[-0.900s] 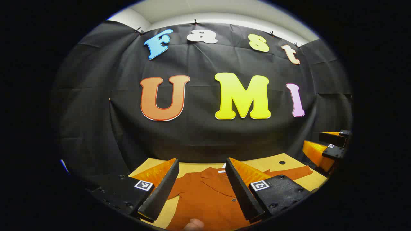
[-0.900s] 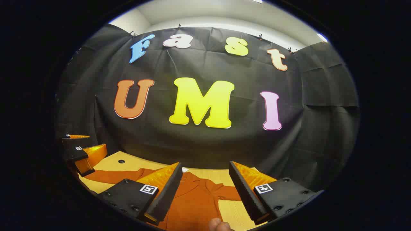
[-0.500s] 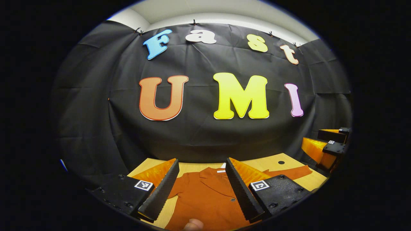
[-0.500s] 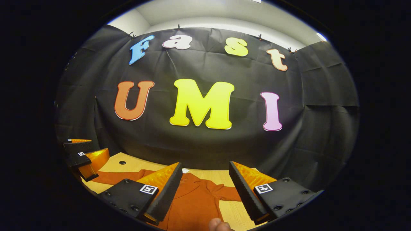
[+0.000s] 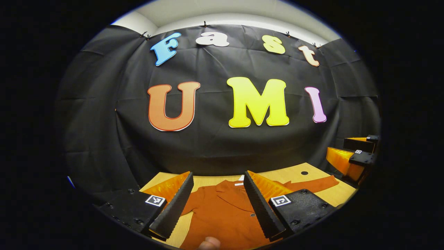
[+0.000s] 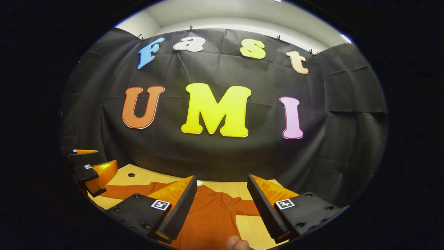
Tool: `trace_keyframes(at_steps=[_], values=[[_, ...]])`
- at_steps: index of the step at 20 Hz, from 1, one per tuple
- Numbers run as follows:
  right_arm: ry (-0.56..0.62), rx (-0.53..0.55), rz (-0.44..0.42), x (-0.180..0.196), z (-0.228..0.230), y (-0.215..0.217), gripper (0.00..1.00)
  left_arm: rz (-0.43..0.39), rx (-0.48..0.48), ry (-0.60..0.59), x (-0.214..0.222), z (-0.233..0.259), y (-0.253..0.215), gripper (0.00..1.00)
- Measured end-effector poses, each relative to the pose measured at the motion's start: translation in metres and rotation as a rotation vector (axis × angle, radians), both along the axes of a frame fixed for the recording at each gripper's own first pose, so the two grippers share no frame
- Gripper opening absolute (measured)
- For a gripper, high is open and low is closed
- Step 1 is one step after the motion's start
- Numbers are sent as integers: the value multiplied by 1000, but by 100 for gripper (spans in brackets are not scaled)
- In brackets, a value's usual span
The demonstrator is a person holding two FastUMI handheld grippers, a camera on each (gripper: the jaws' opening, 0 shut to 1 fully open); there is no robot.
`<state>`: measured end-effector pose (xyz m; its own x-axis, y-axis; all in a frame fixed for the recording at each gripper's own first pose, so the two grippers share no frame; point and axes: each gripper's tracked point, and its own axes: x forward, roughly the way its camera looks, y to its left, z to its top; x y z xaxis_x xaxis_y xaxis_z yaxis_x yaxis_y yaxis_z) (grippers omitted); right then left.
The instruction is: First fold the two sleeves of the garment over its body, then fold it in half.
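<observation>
Closest to me, my left gripper [image 5: 218,203] has its two fingers spread wide, and nothing is between them. My right gripper [image 6: 222,206] is spread wide too, with nothing in it. The inner faces of the fingers look ribbed, like little teeth, which should help them hold cloth. A bit of a finger of my hand [image 5: 207,243] peeks in at the very bottom.

Just past the fingers lies the garment [image 5: 222,215], a rust-orange shirt with a collar and a small button. It lies flat on the wooden table [image 5: 305,177], collar pointing away from me. The cloth looks soft and thin, with hardly any wrinkles. The table is pale, smooth wood with a small round hole in it.

One sleeve [image 5: 317,183] stretches out to the side, and in the left gripper view the far gripper hangs above the table near its end. The other sleeve [image 6: 248,207] sticks out flat too. So I think no fold is done yet, and I am at the very start.

Next I think I need to go down to a sleeve end, pinch only that one layer, lift it a little and lay it across the body.

Farthest away hangs the black cloth wall [image 6: 215,156], a bit creased.
</observation>
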<state>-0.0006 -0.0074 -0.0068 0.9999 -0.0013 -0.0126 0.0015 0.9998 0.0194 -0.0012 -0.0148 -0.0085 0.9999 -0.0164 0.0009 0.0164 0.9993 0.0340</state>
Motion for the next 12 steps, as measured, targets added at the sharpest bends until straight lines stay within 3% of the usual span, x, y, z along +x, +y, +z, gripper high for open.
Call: trace_keyframes(at_steps=[12], values=[[-24, -2, 14, -6, 8, 7, 94, -18, 11, 4, -2, -3, -10, 94]])
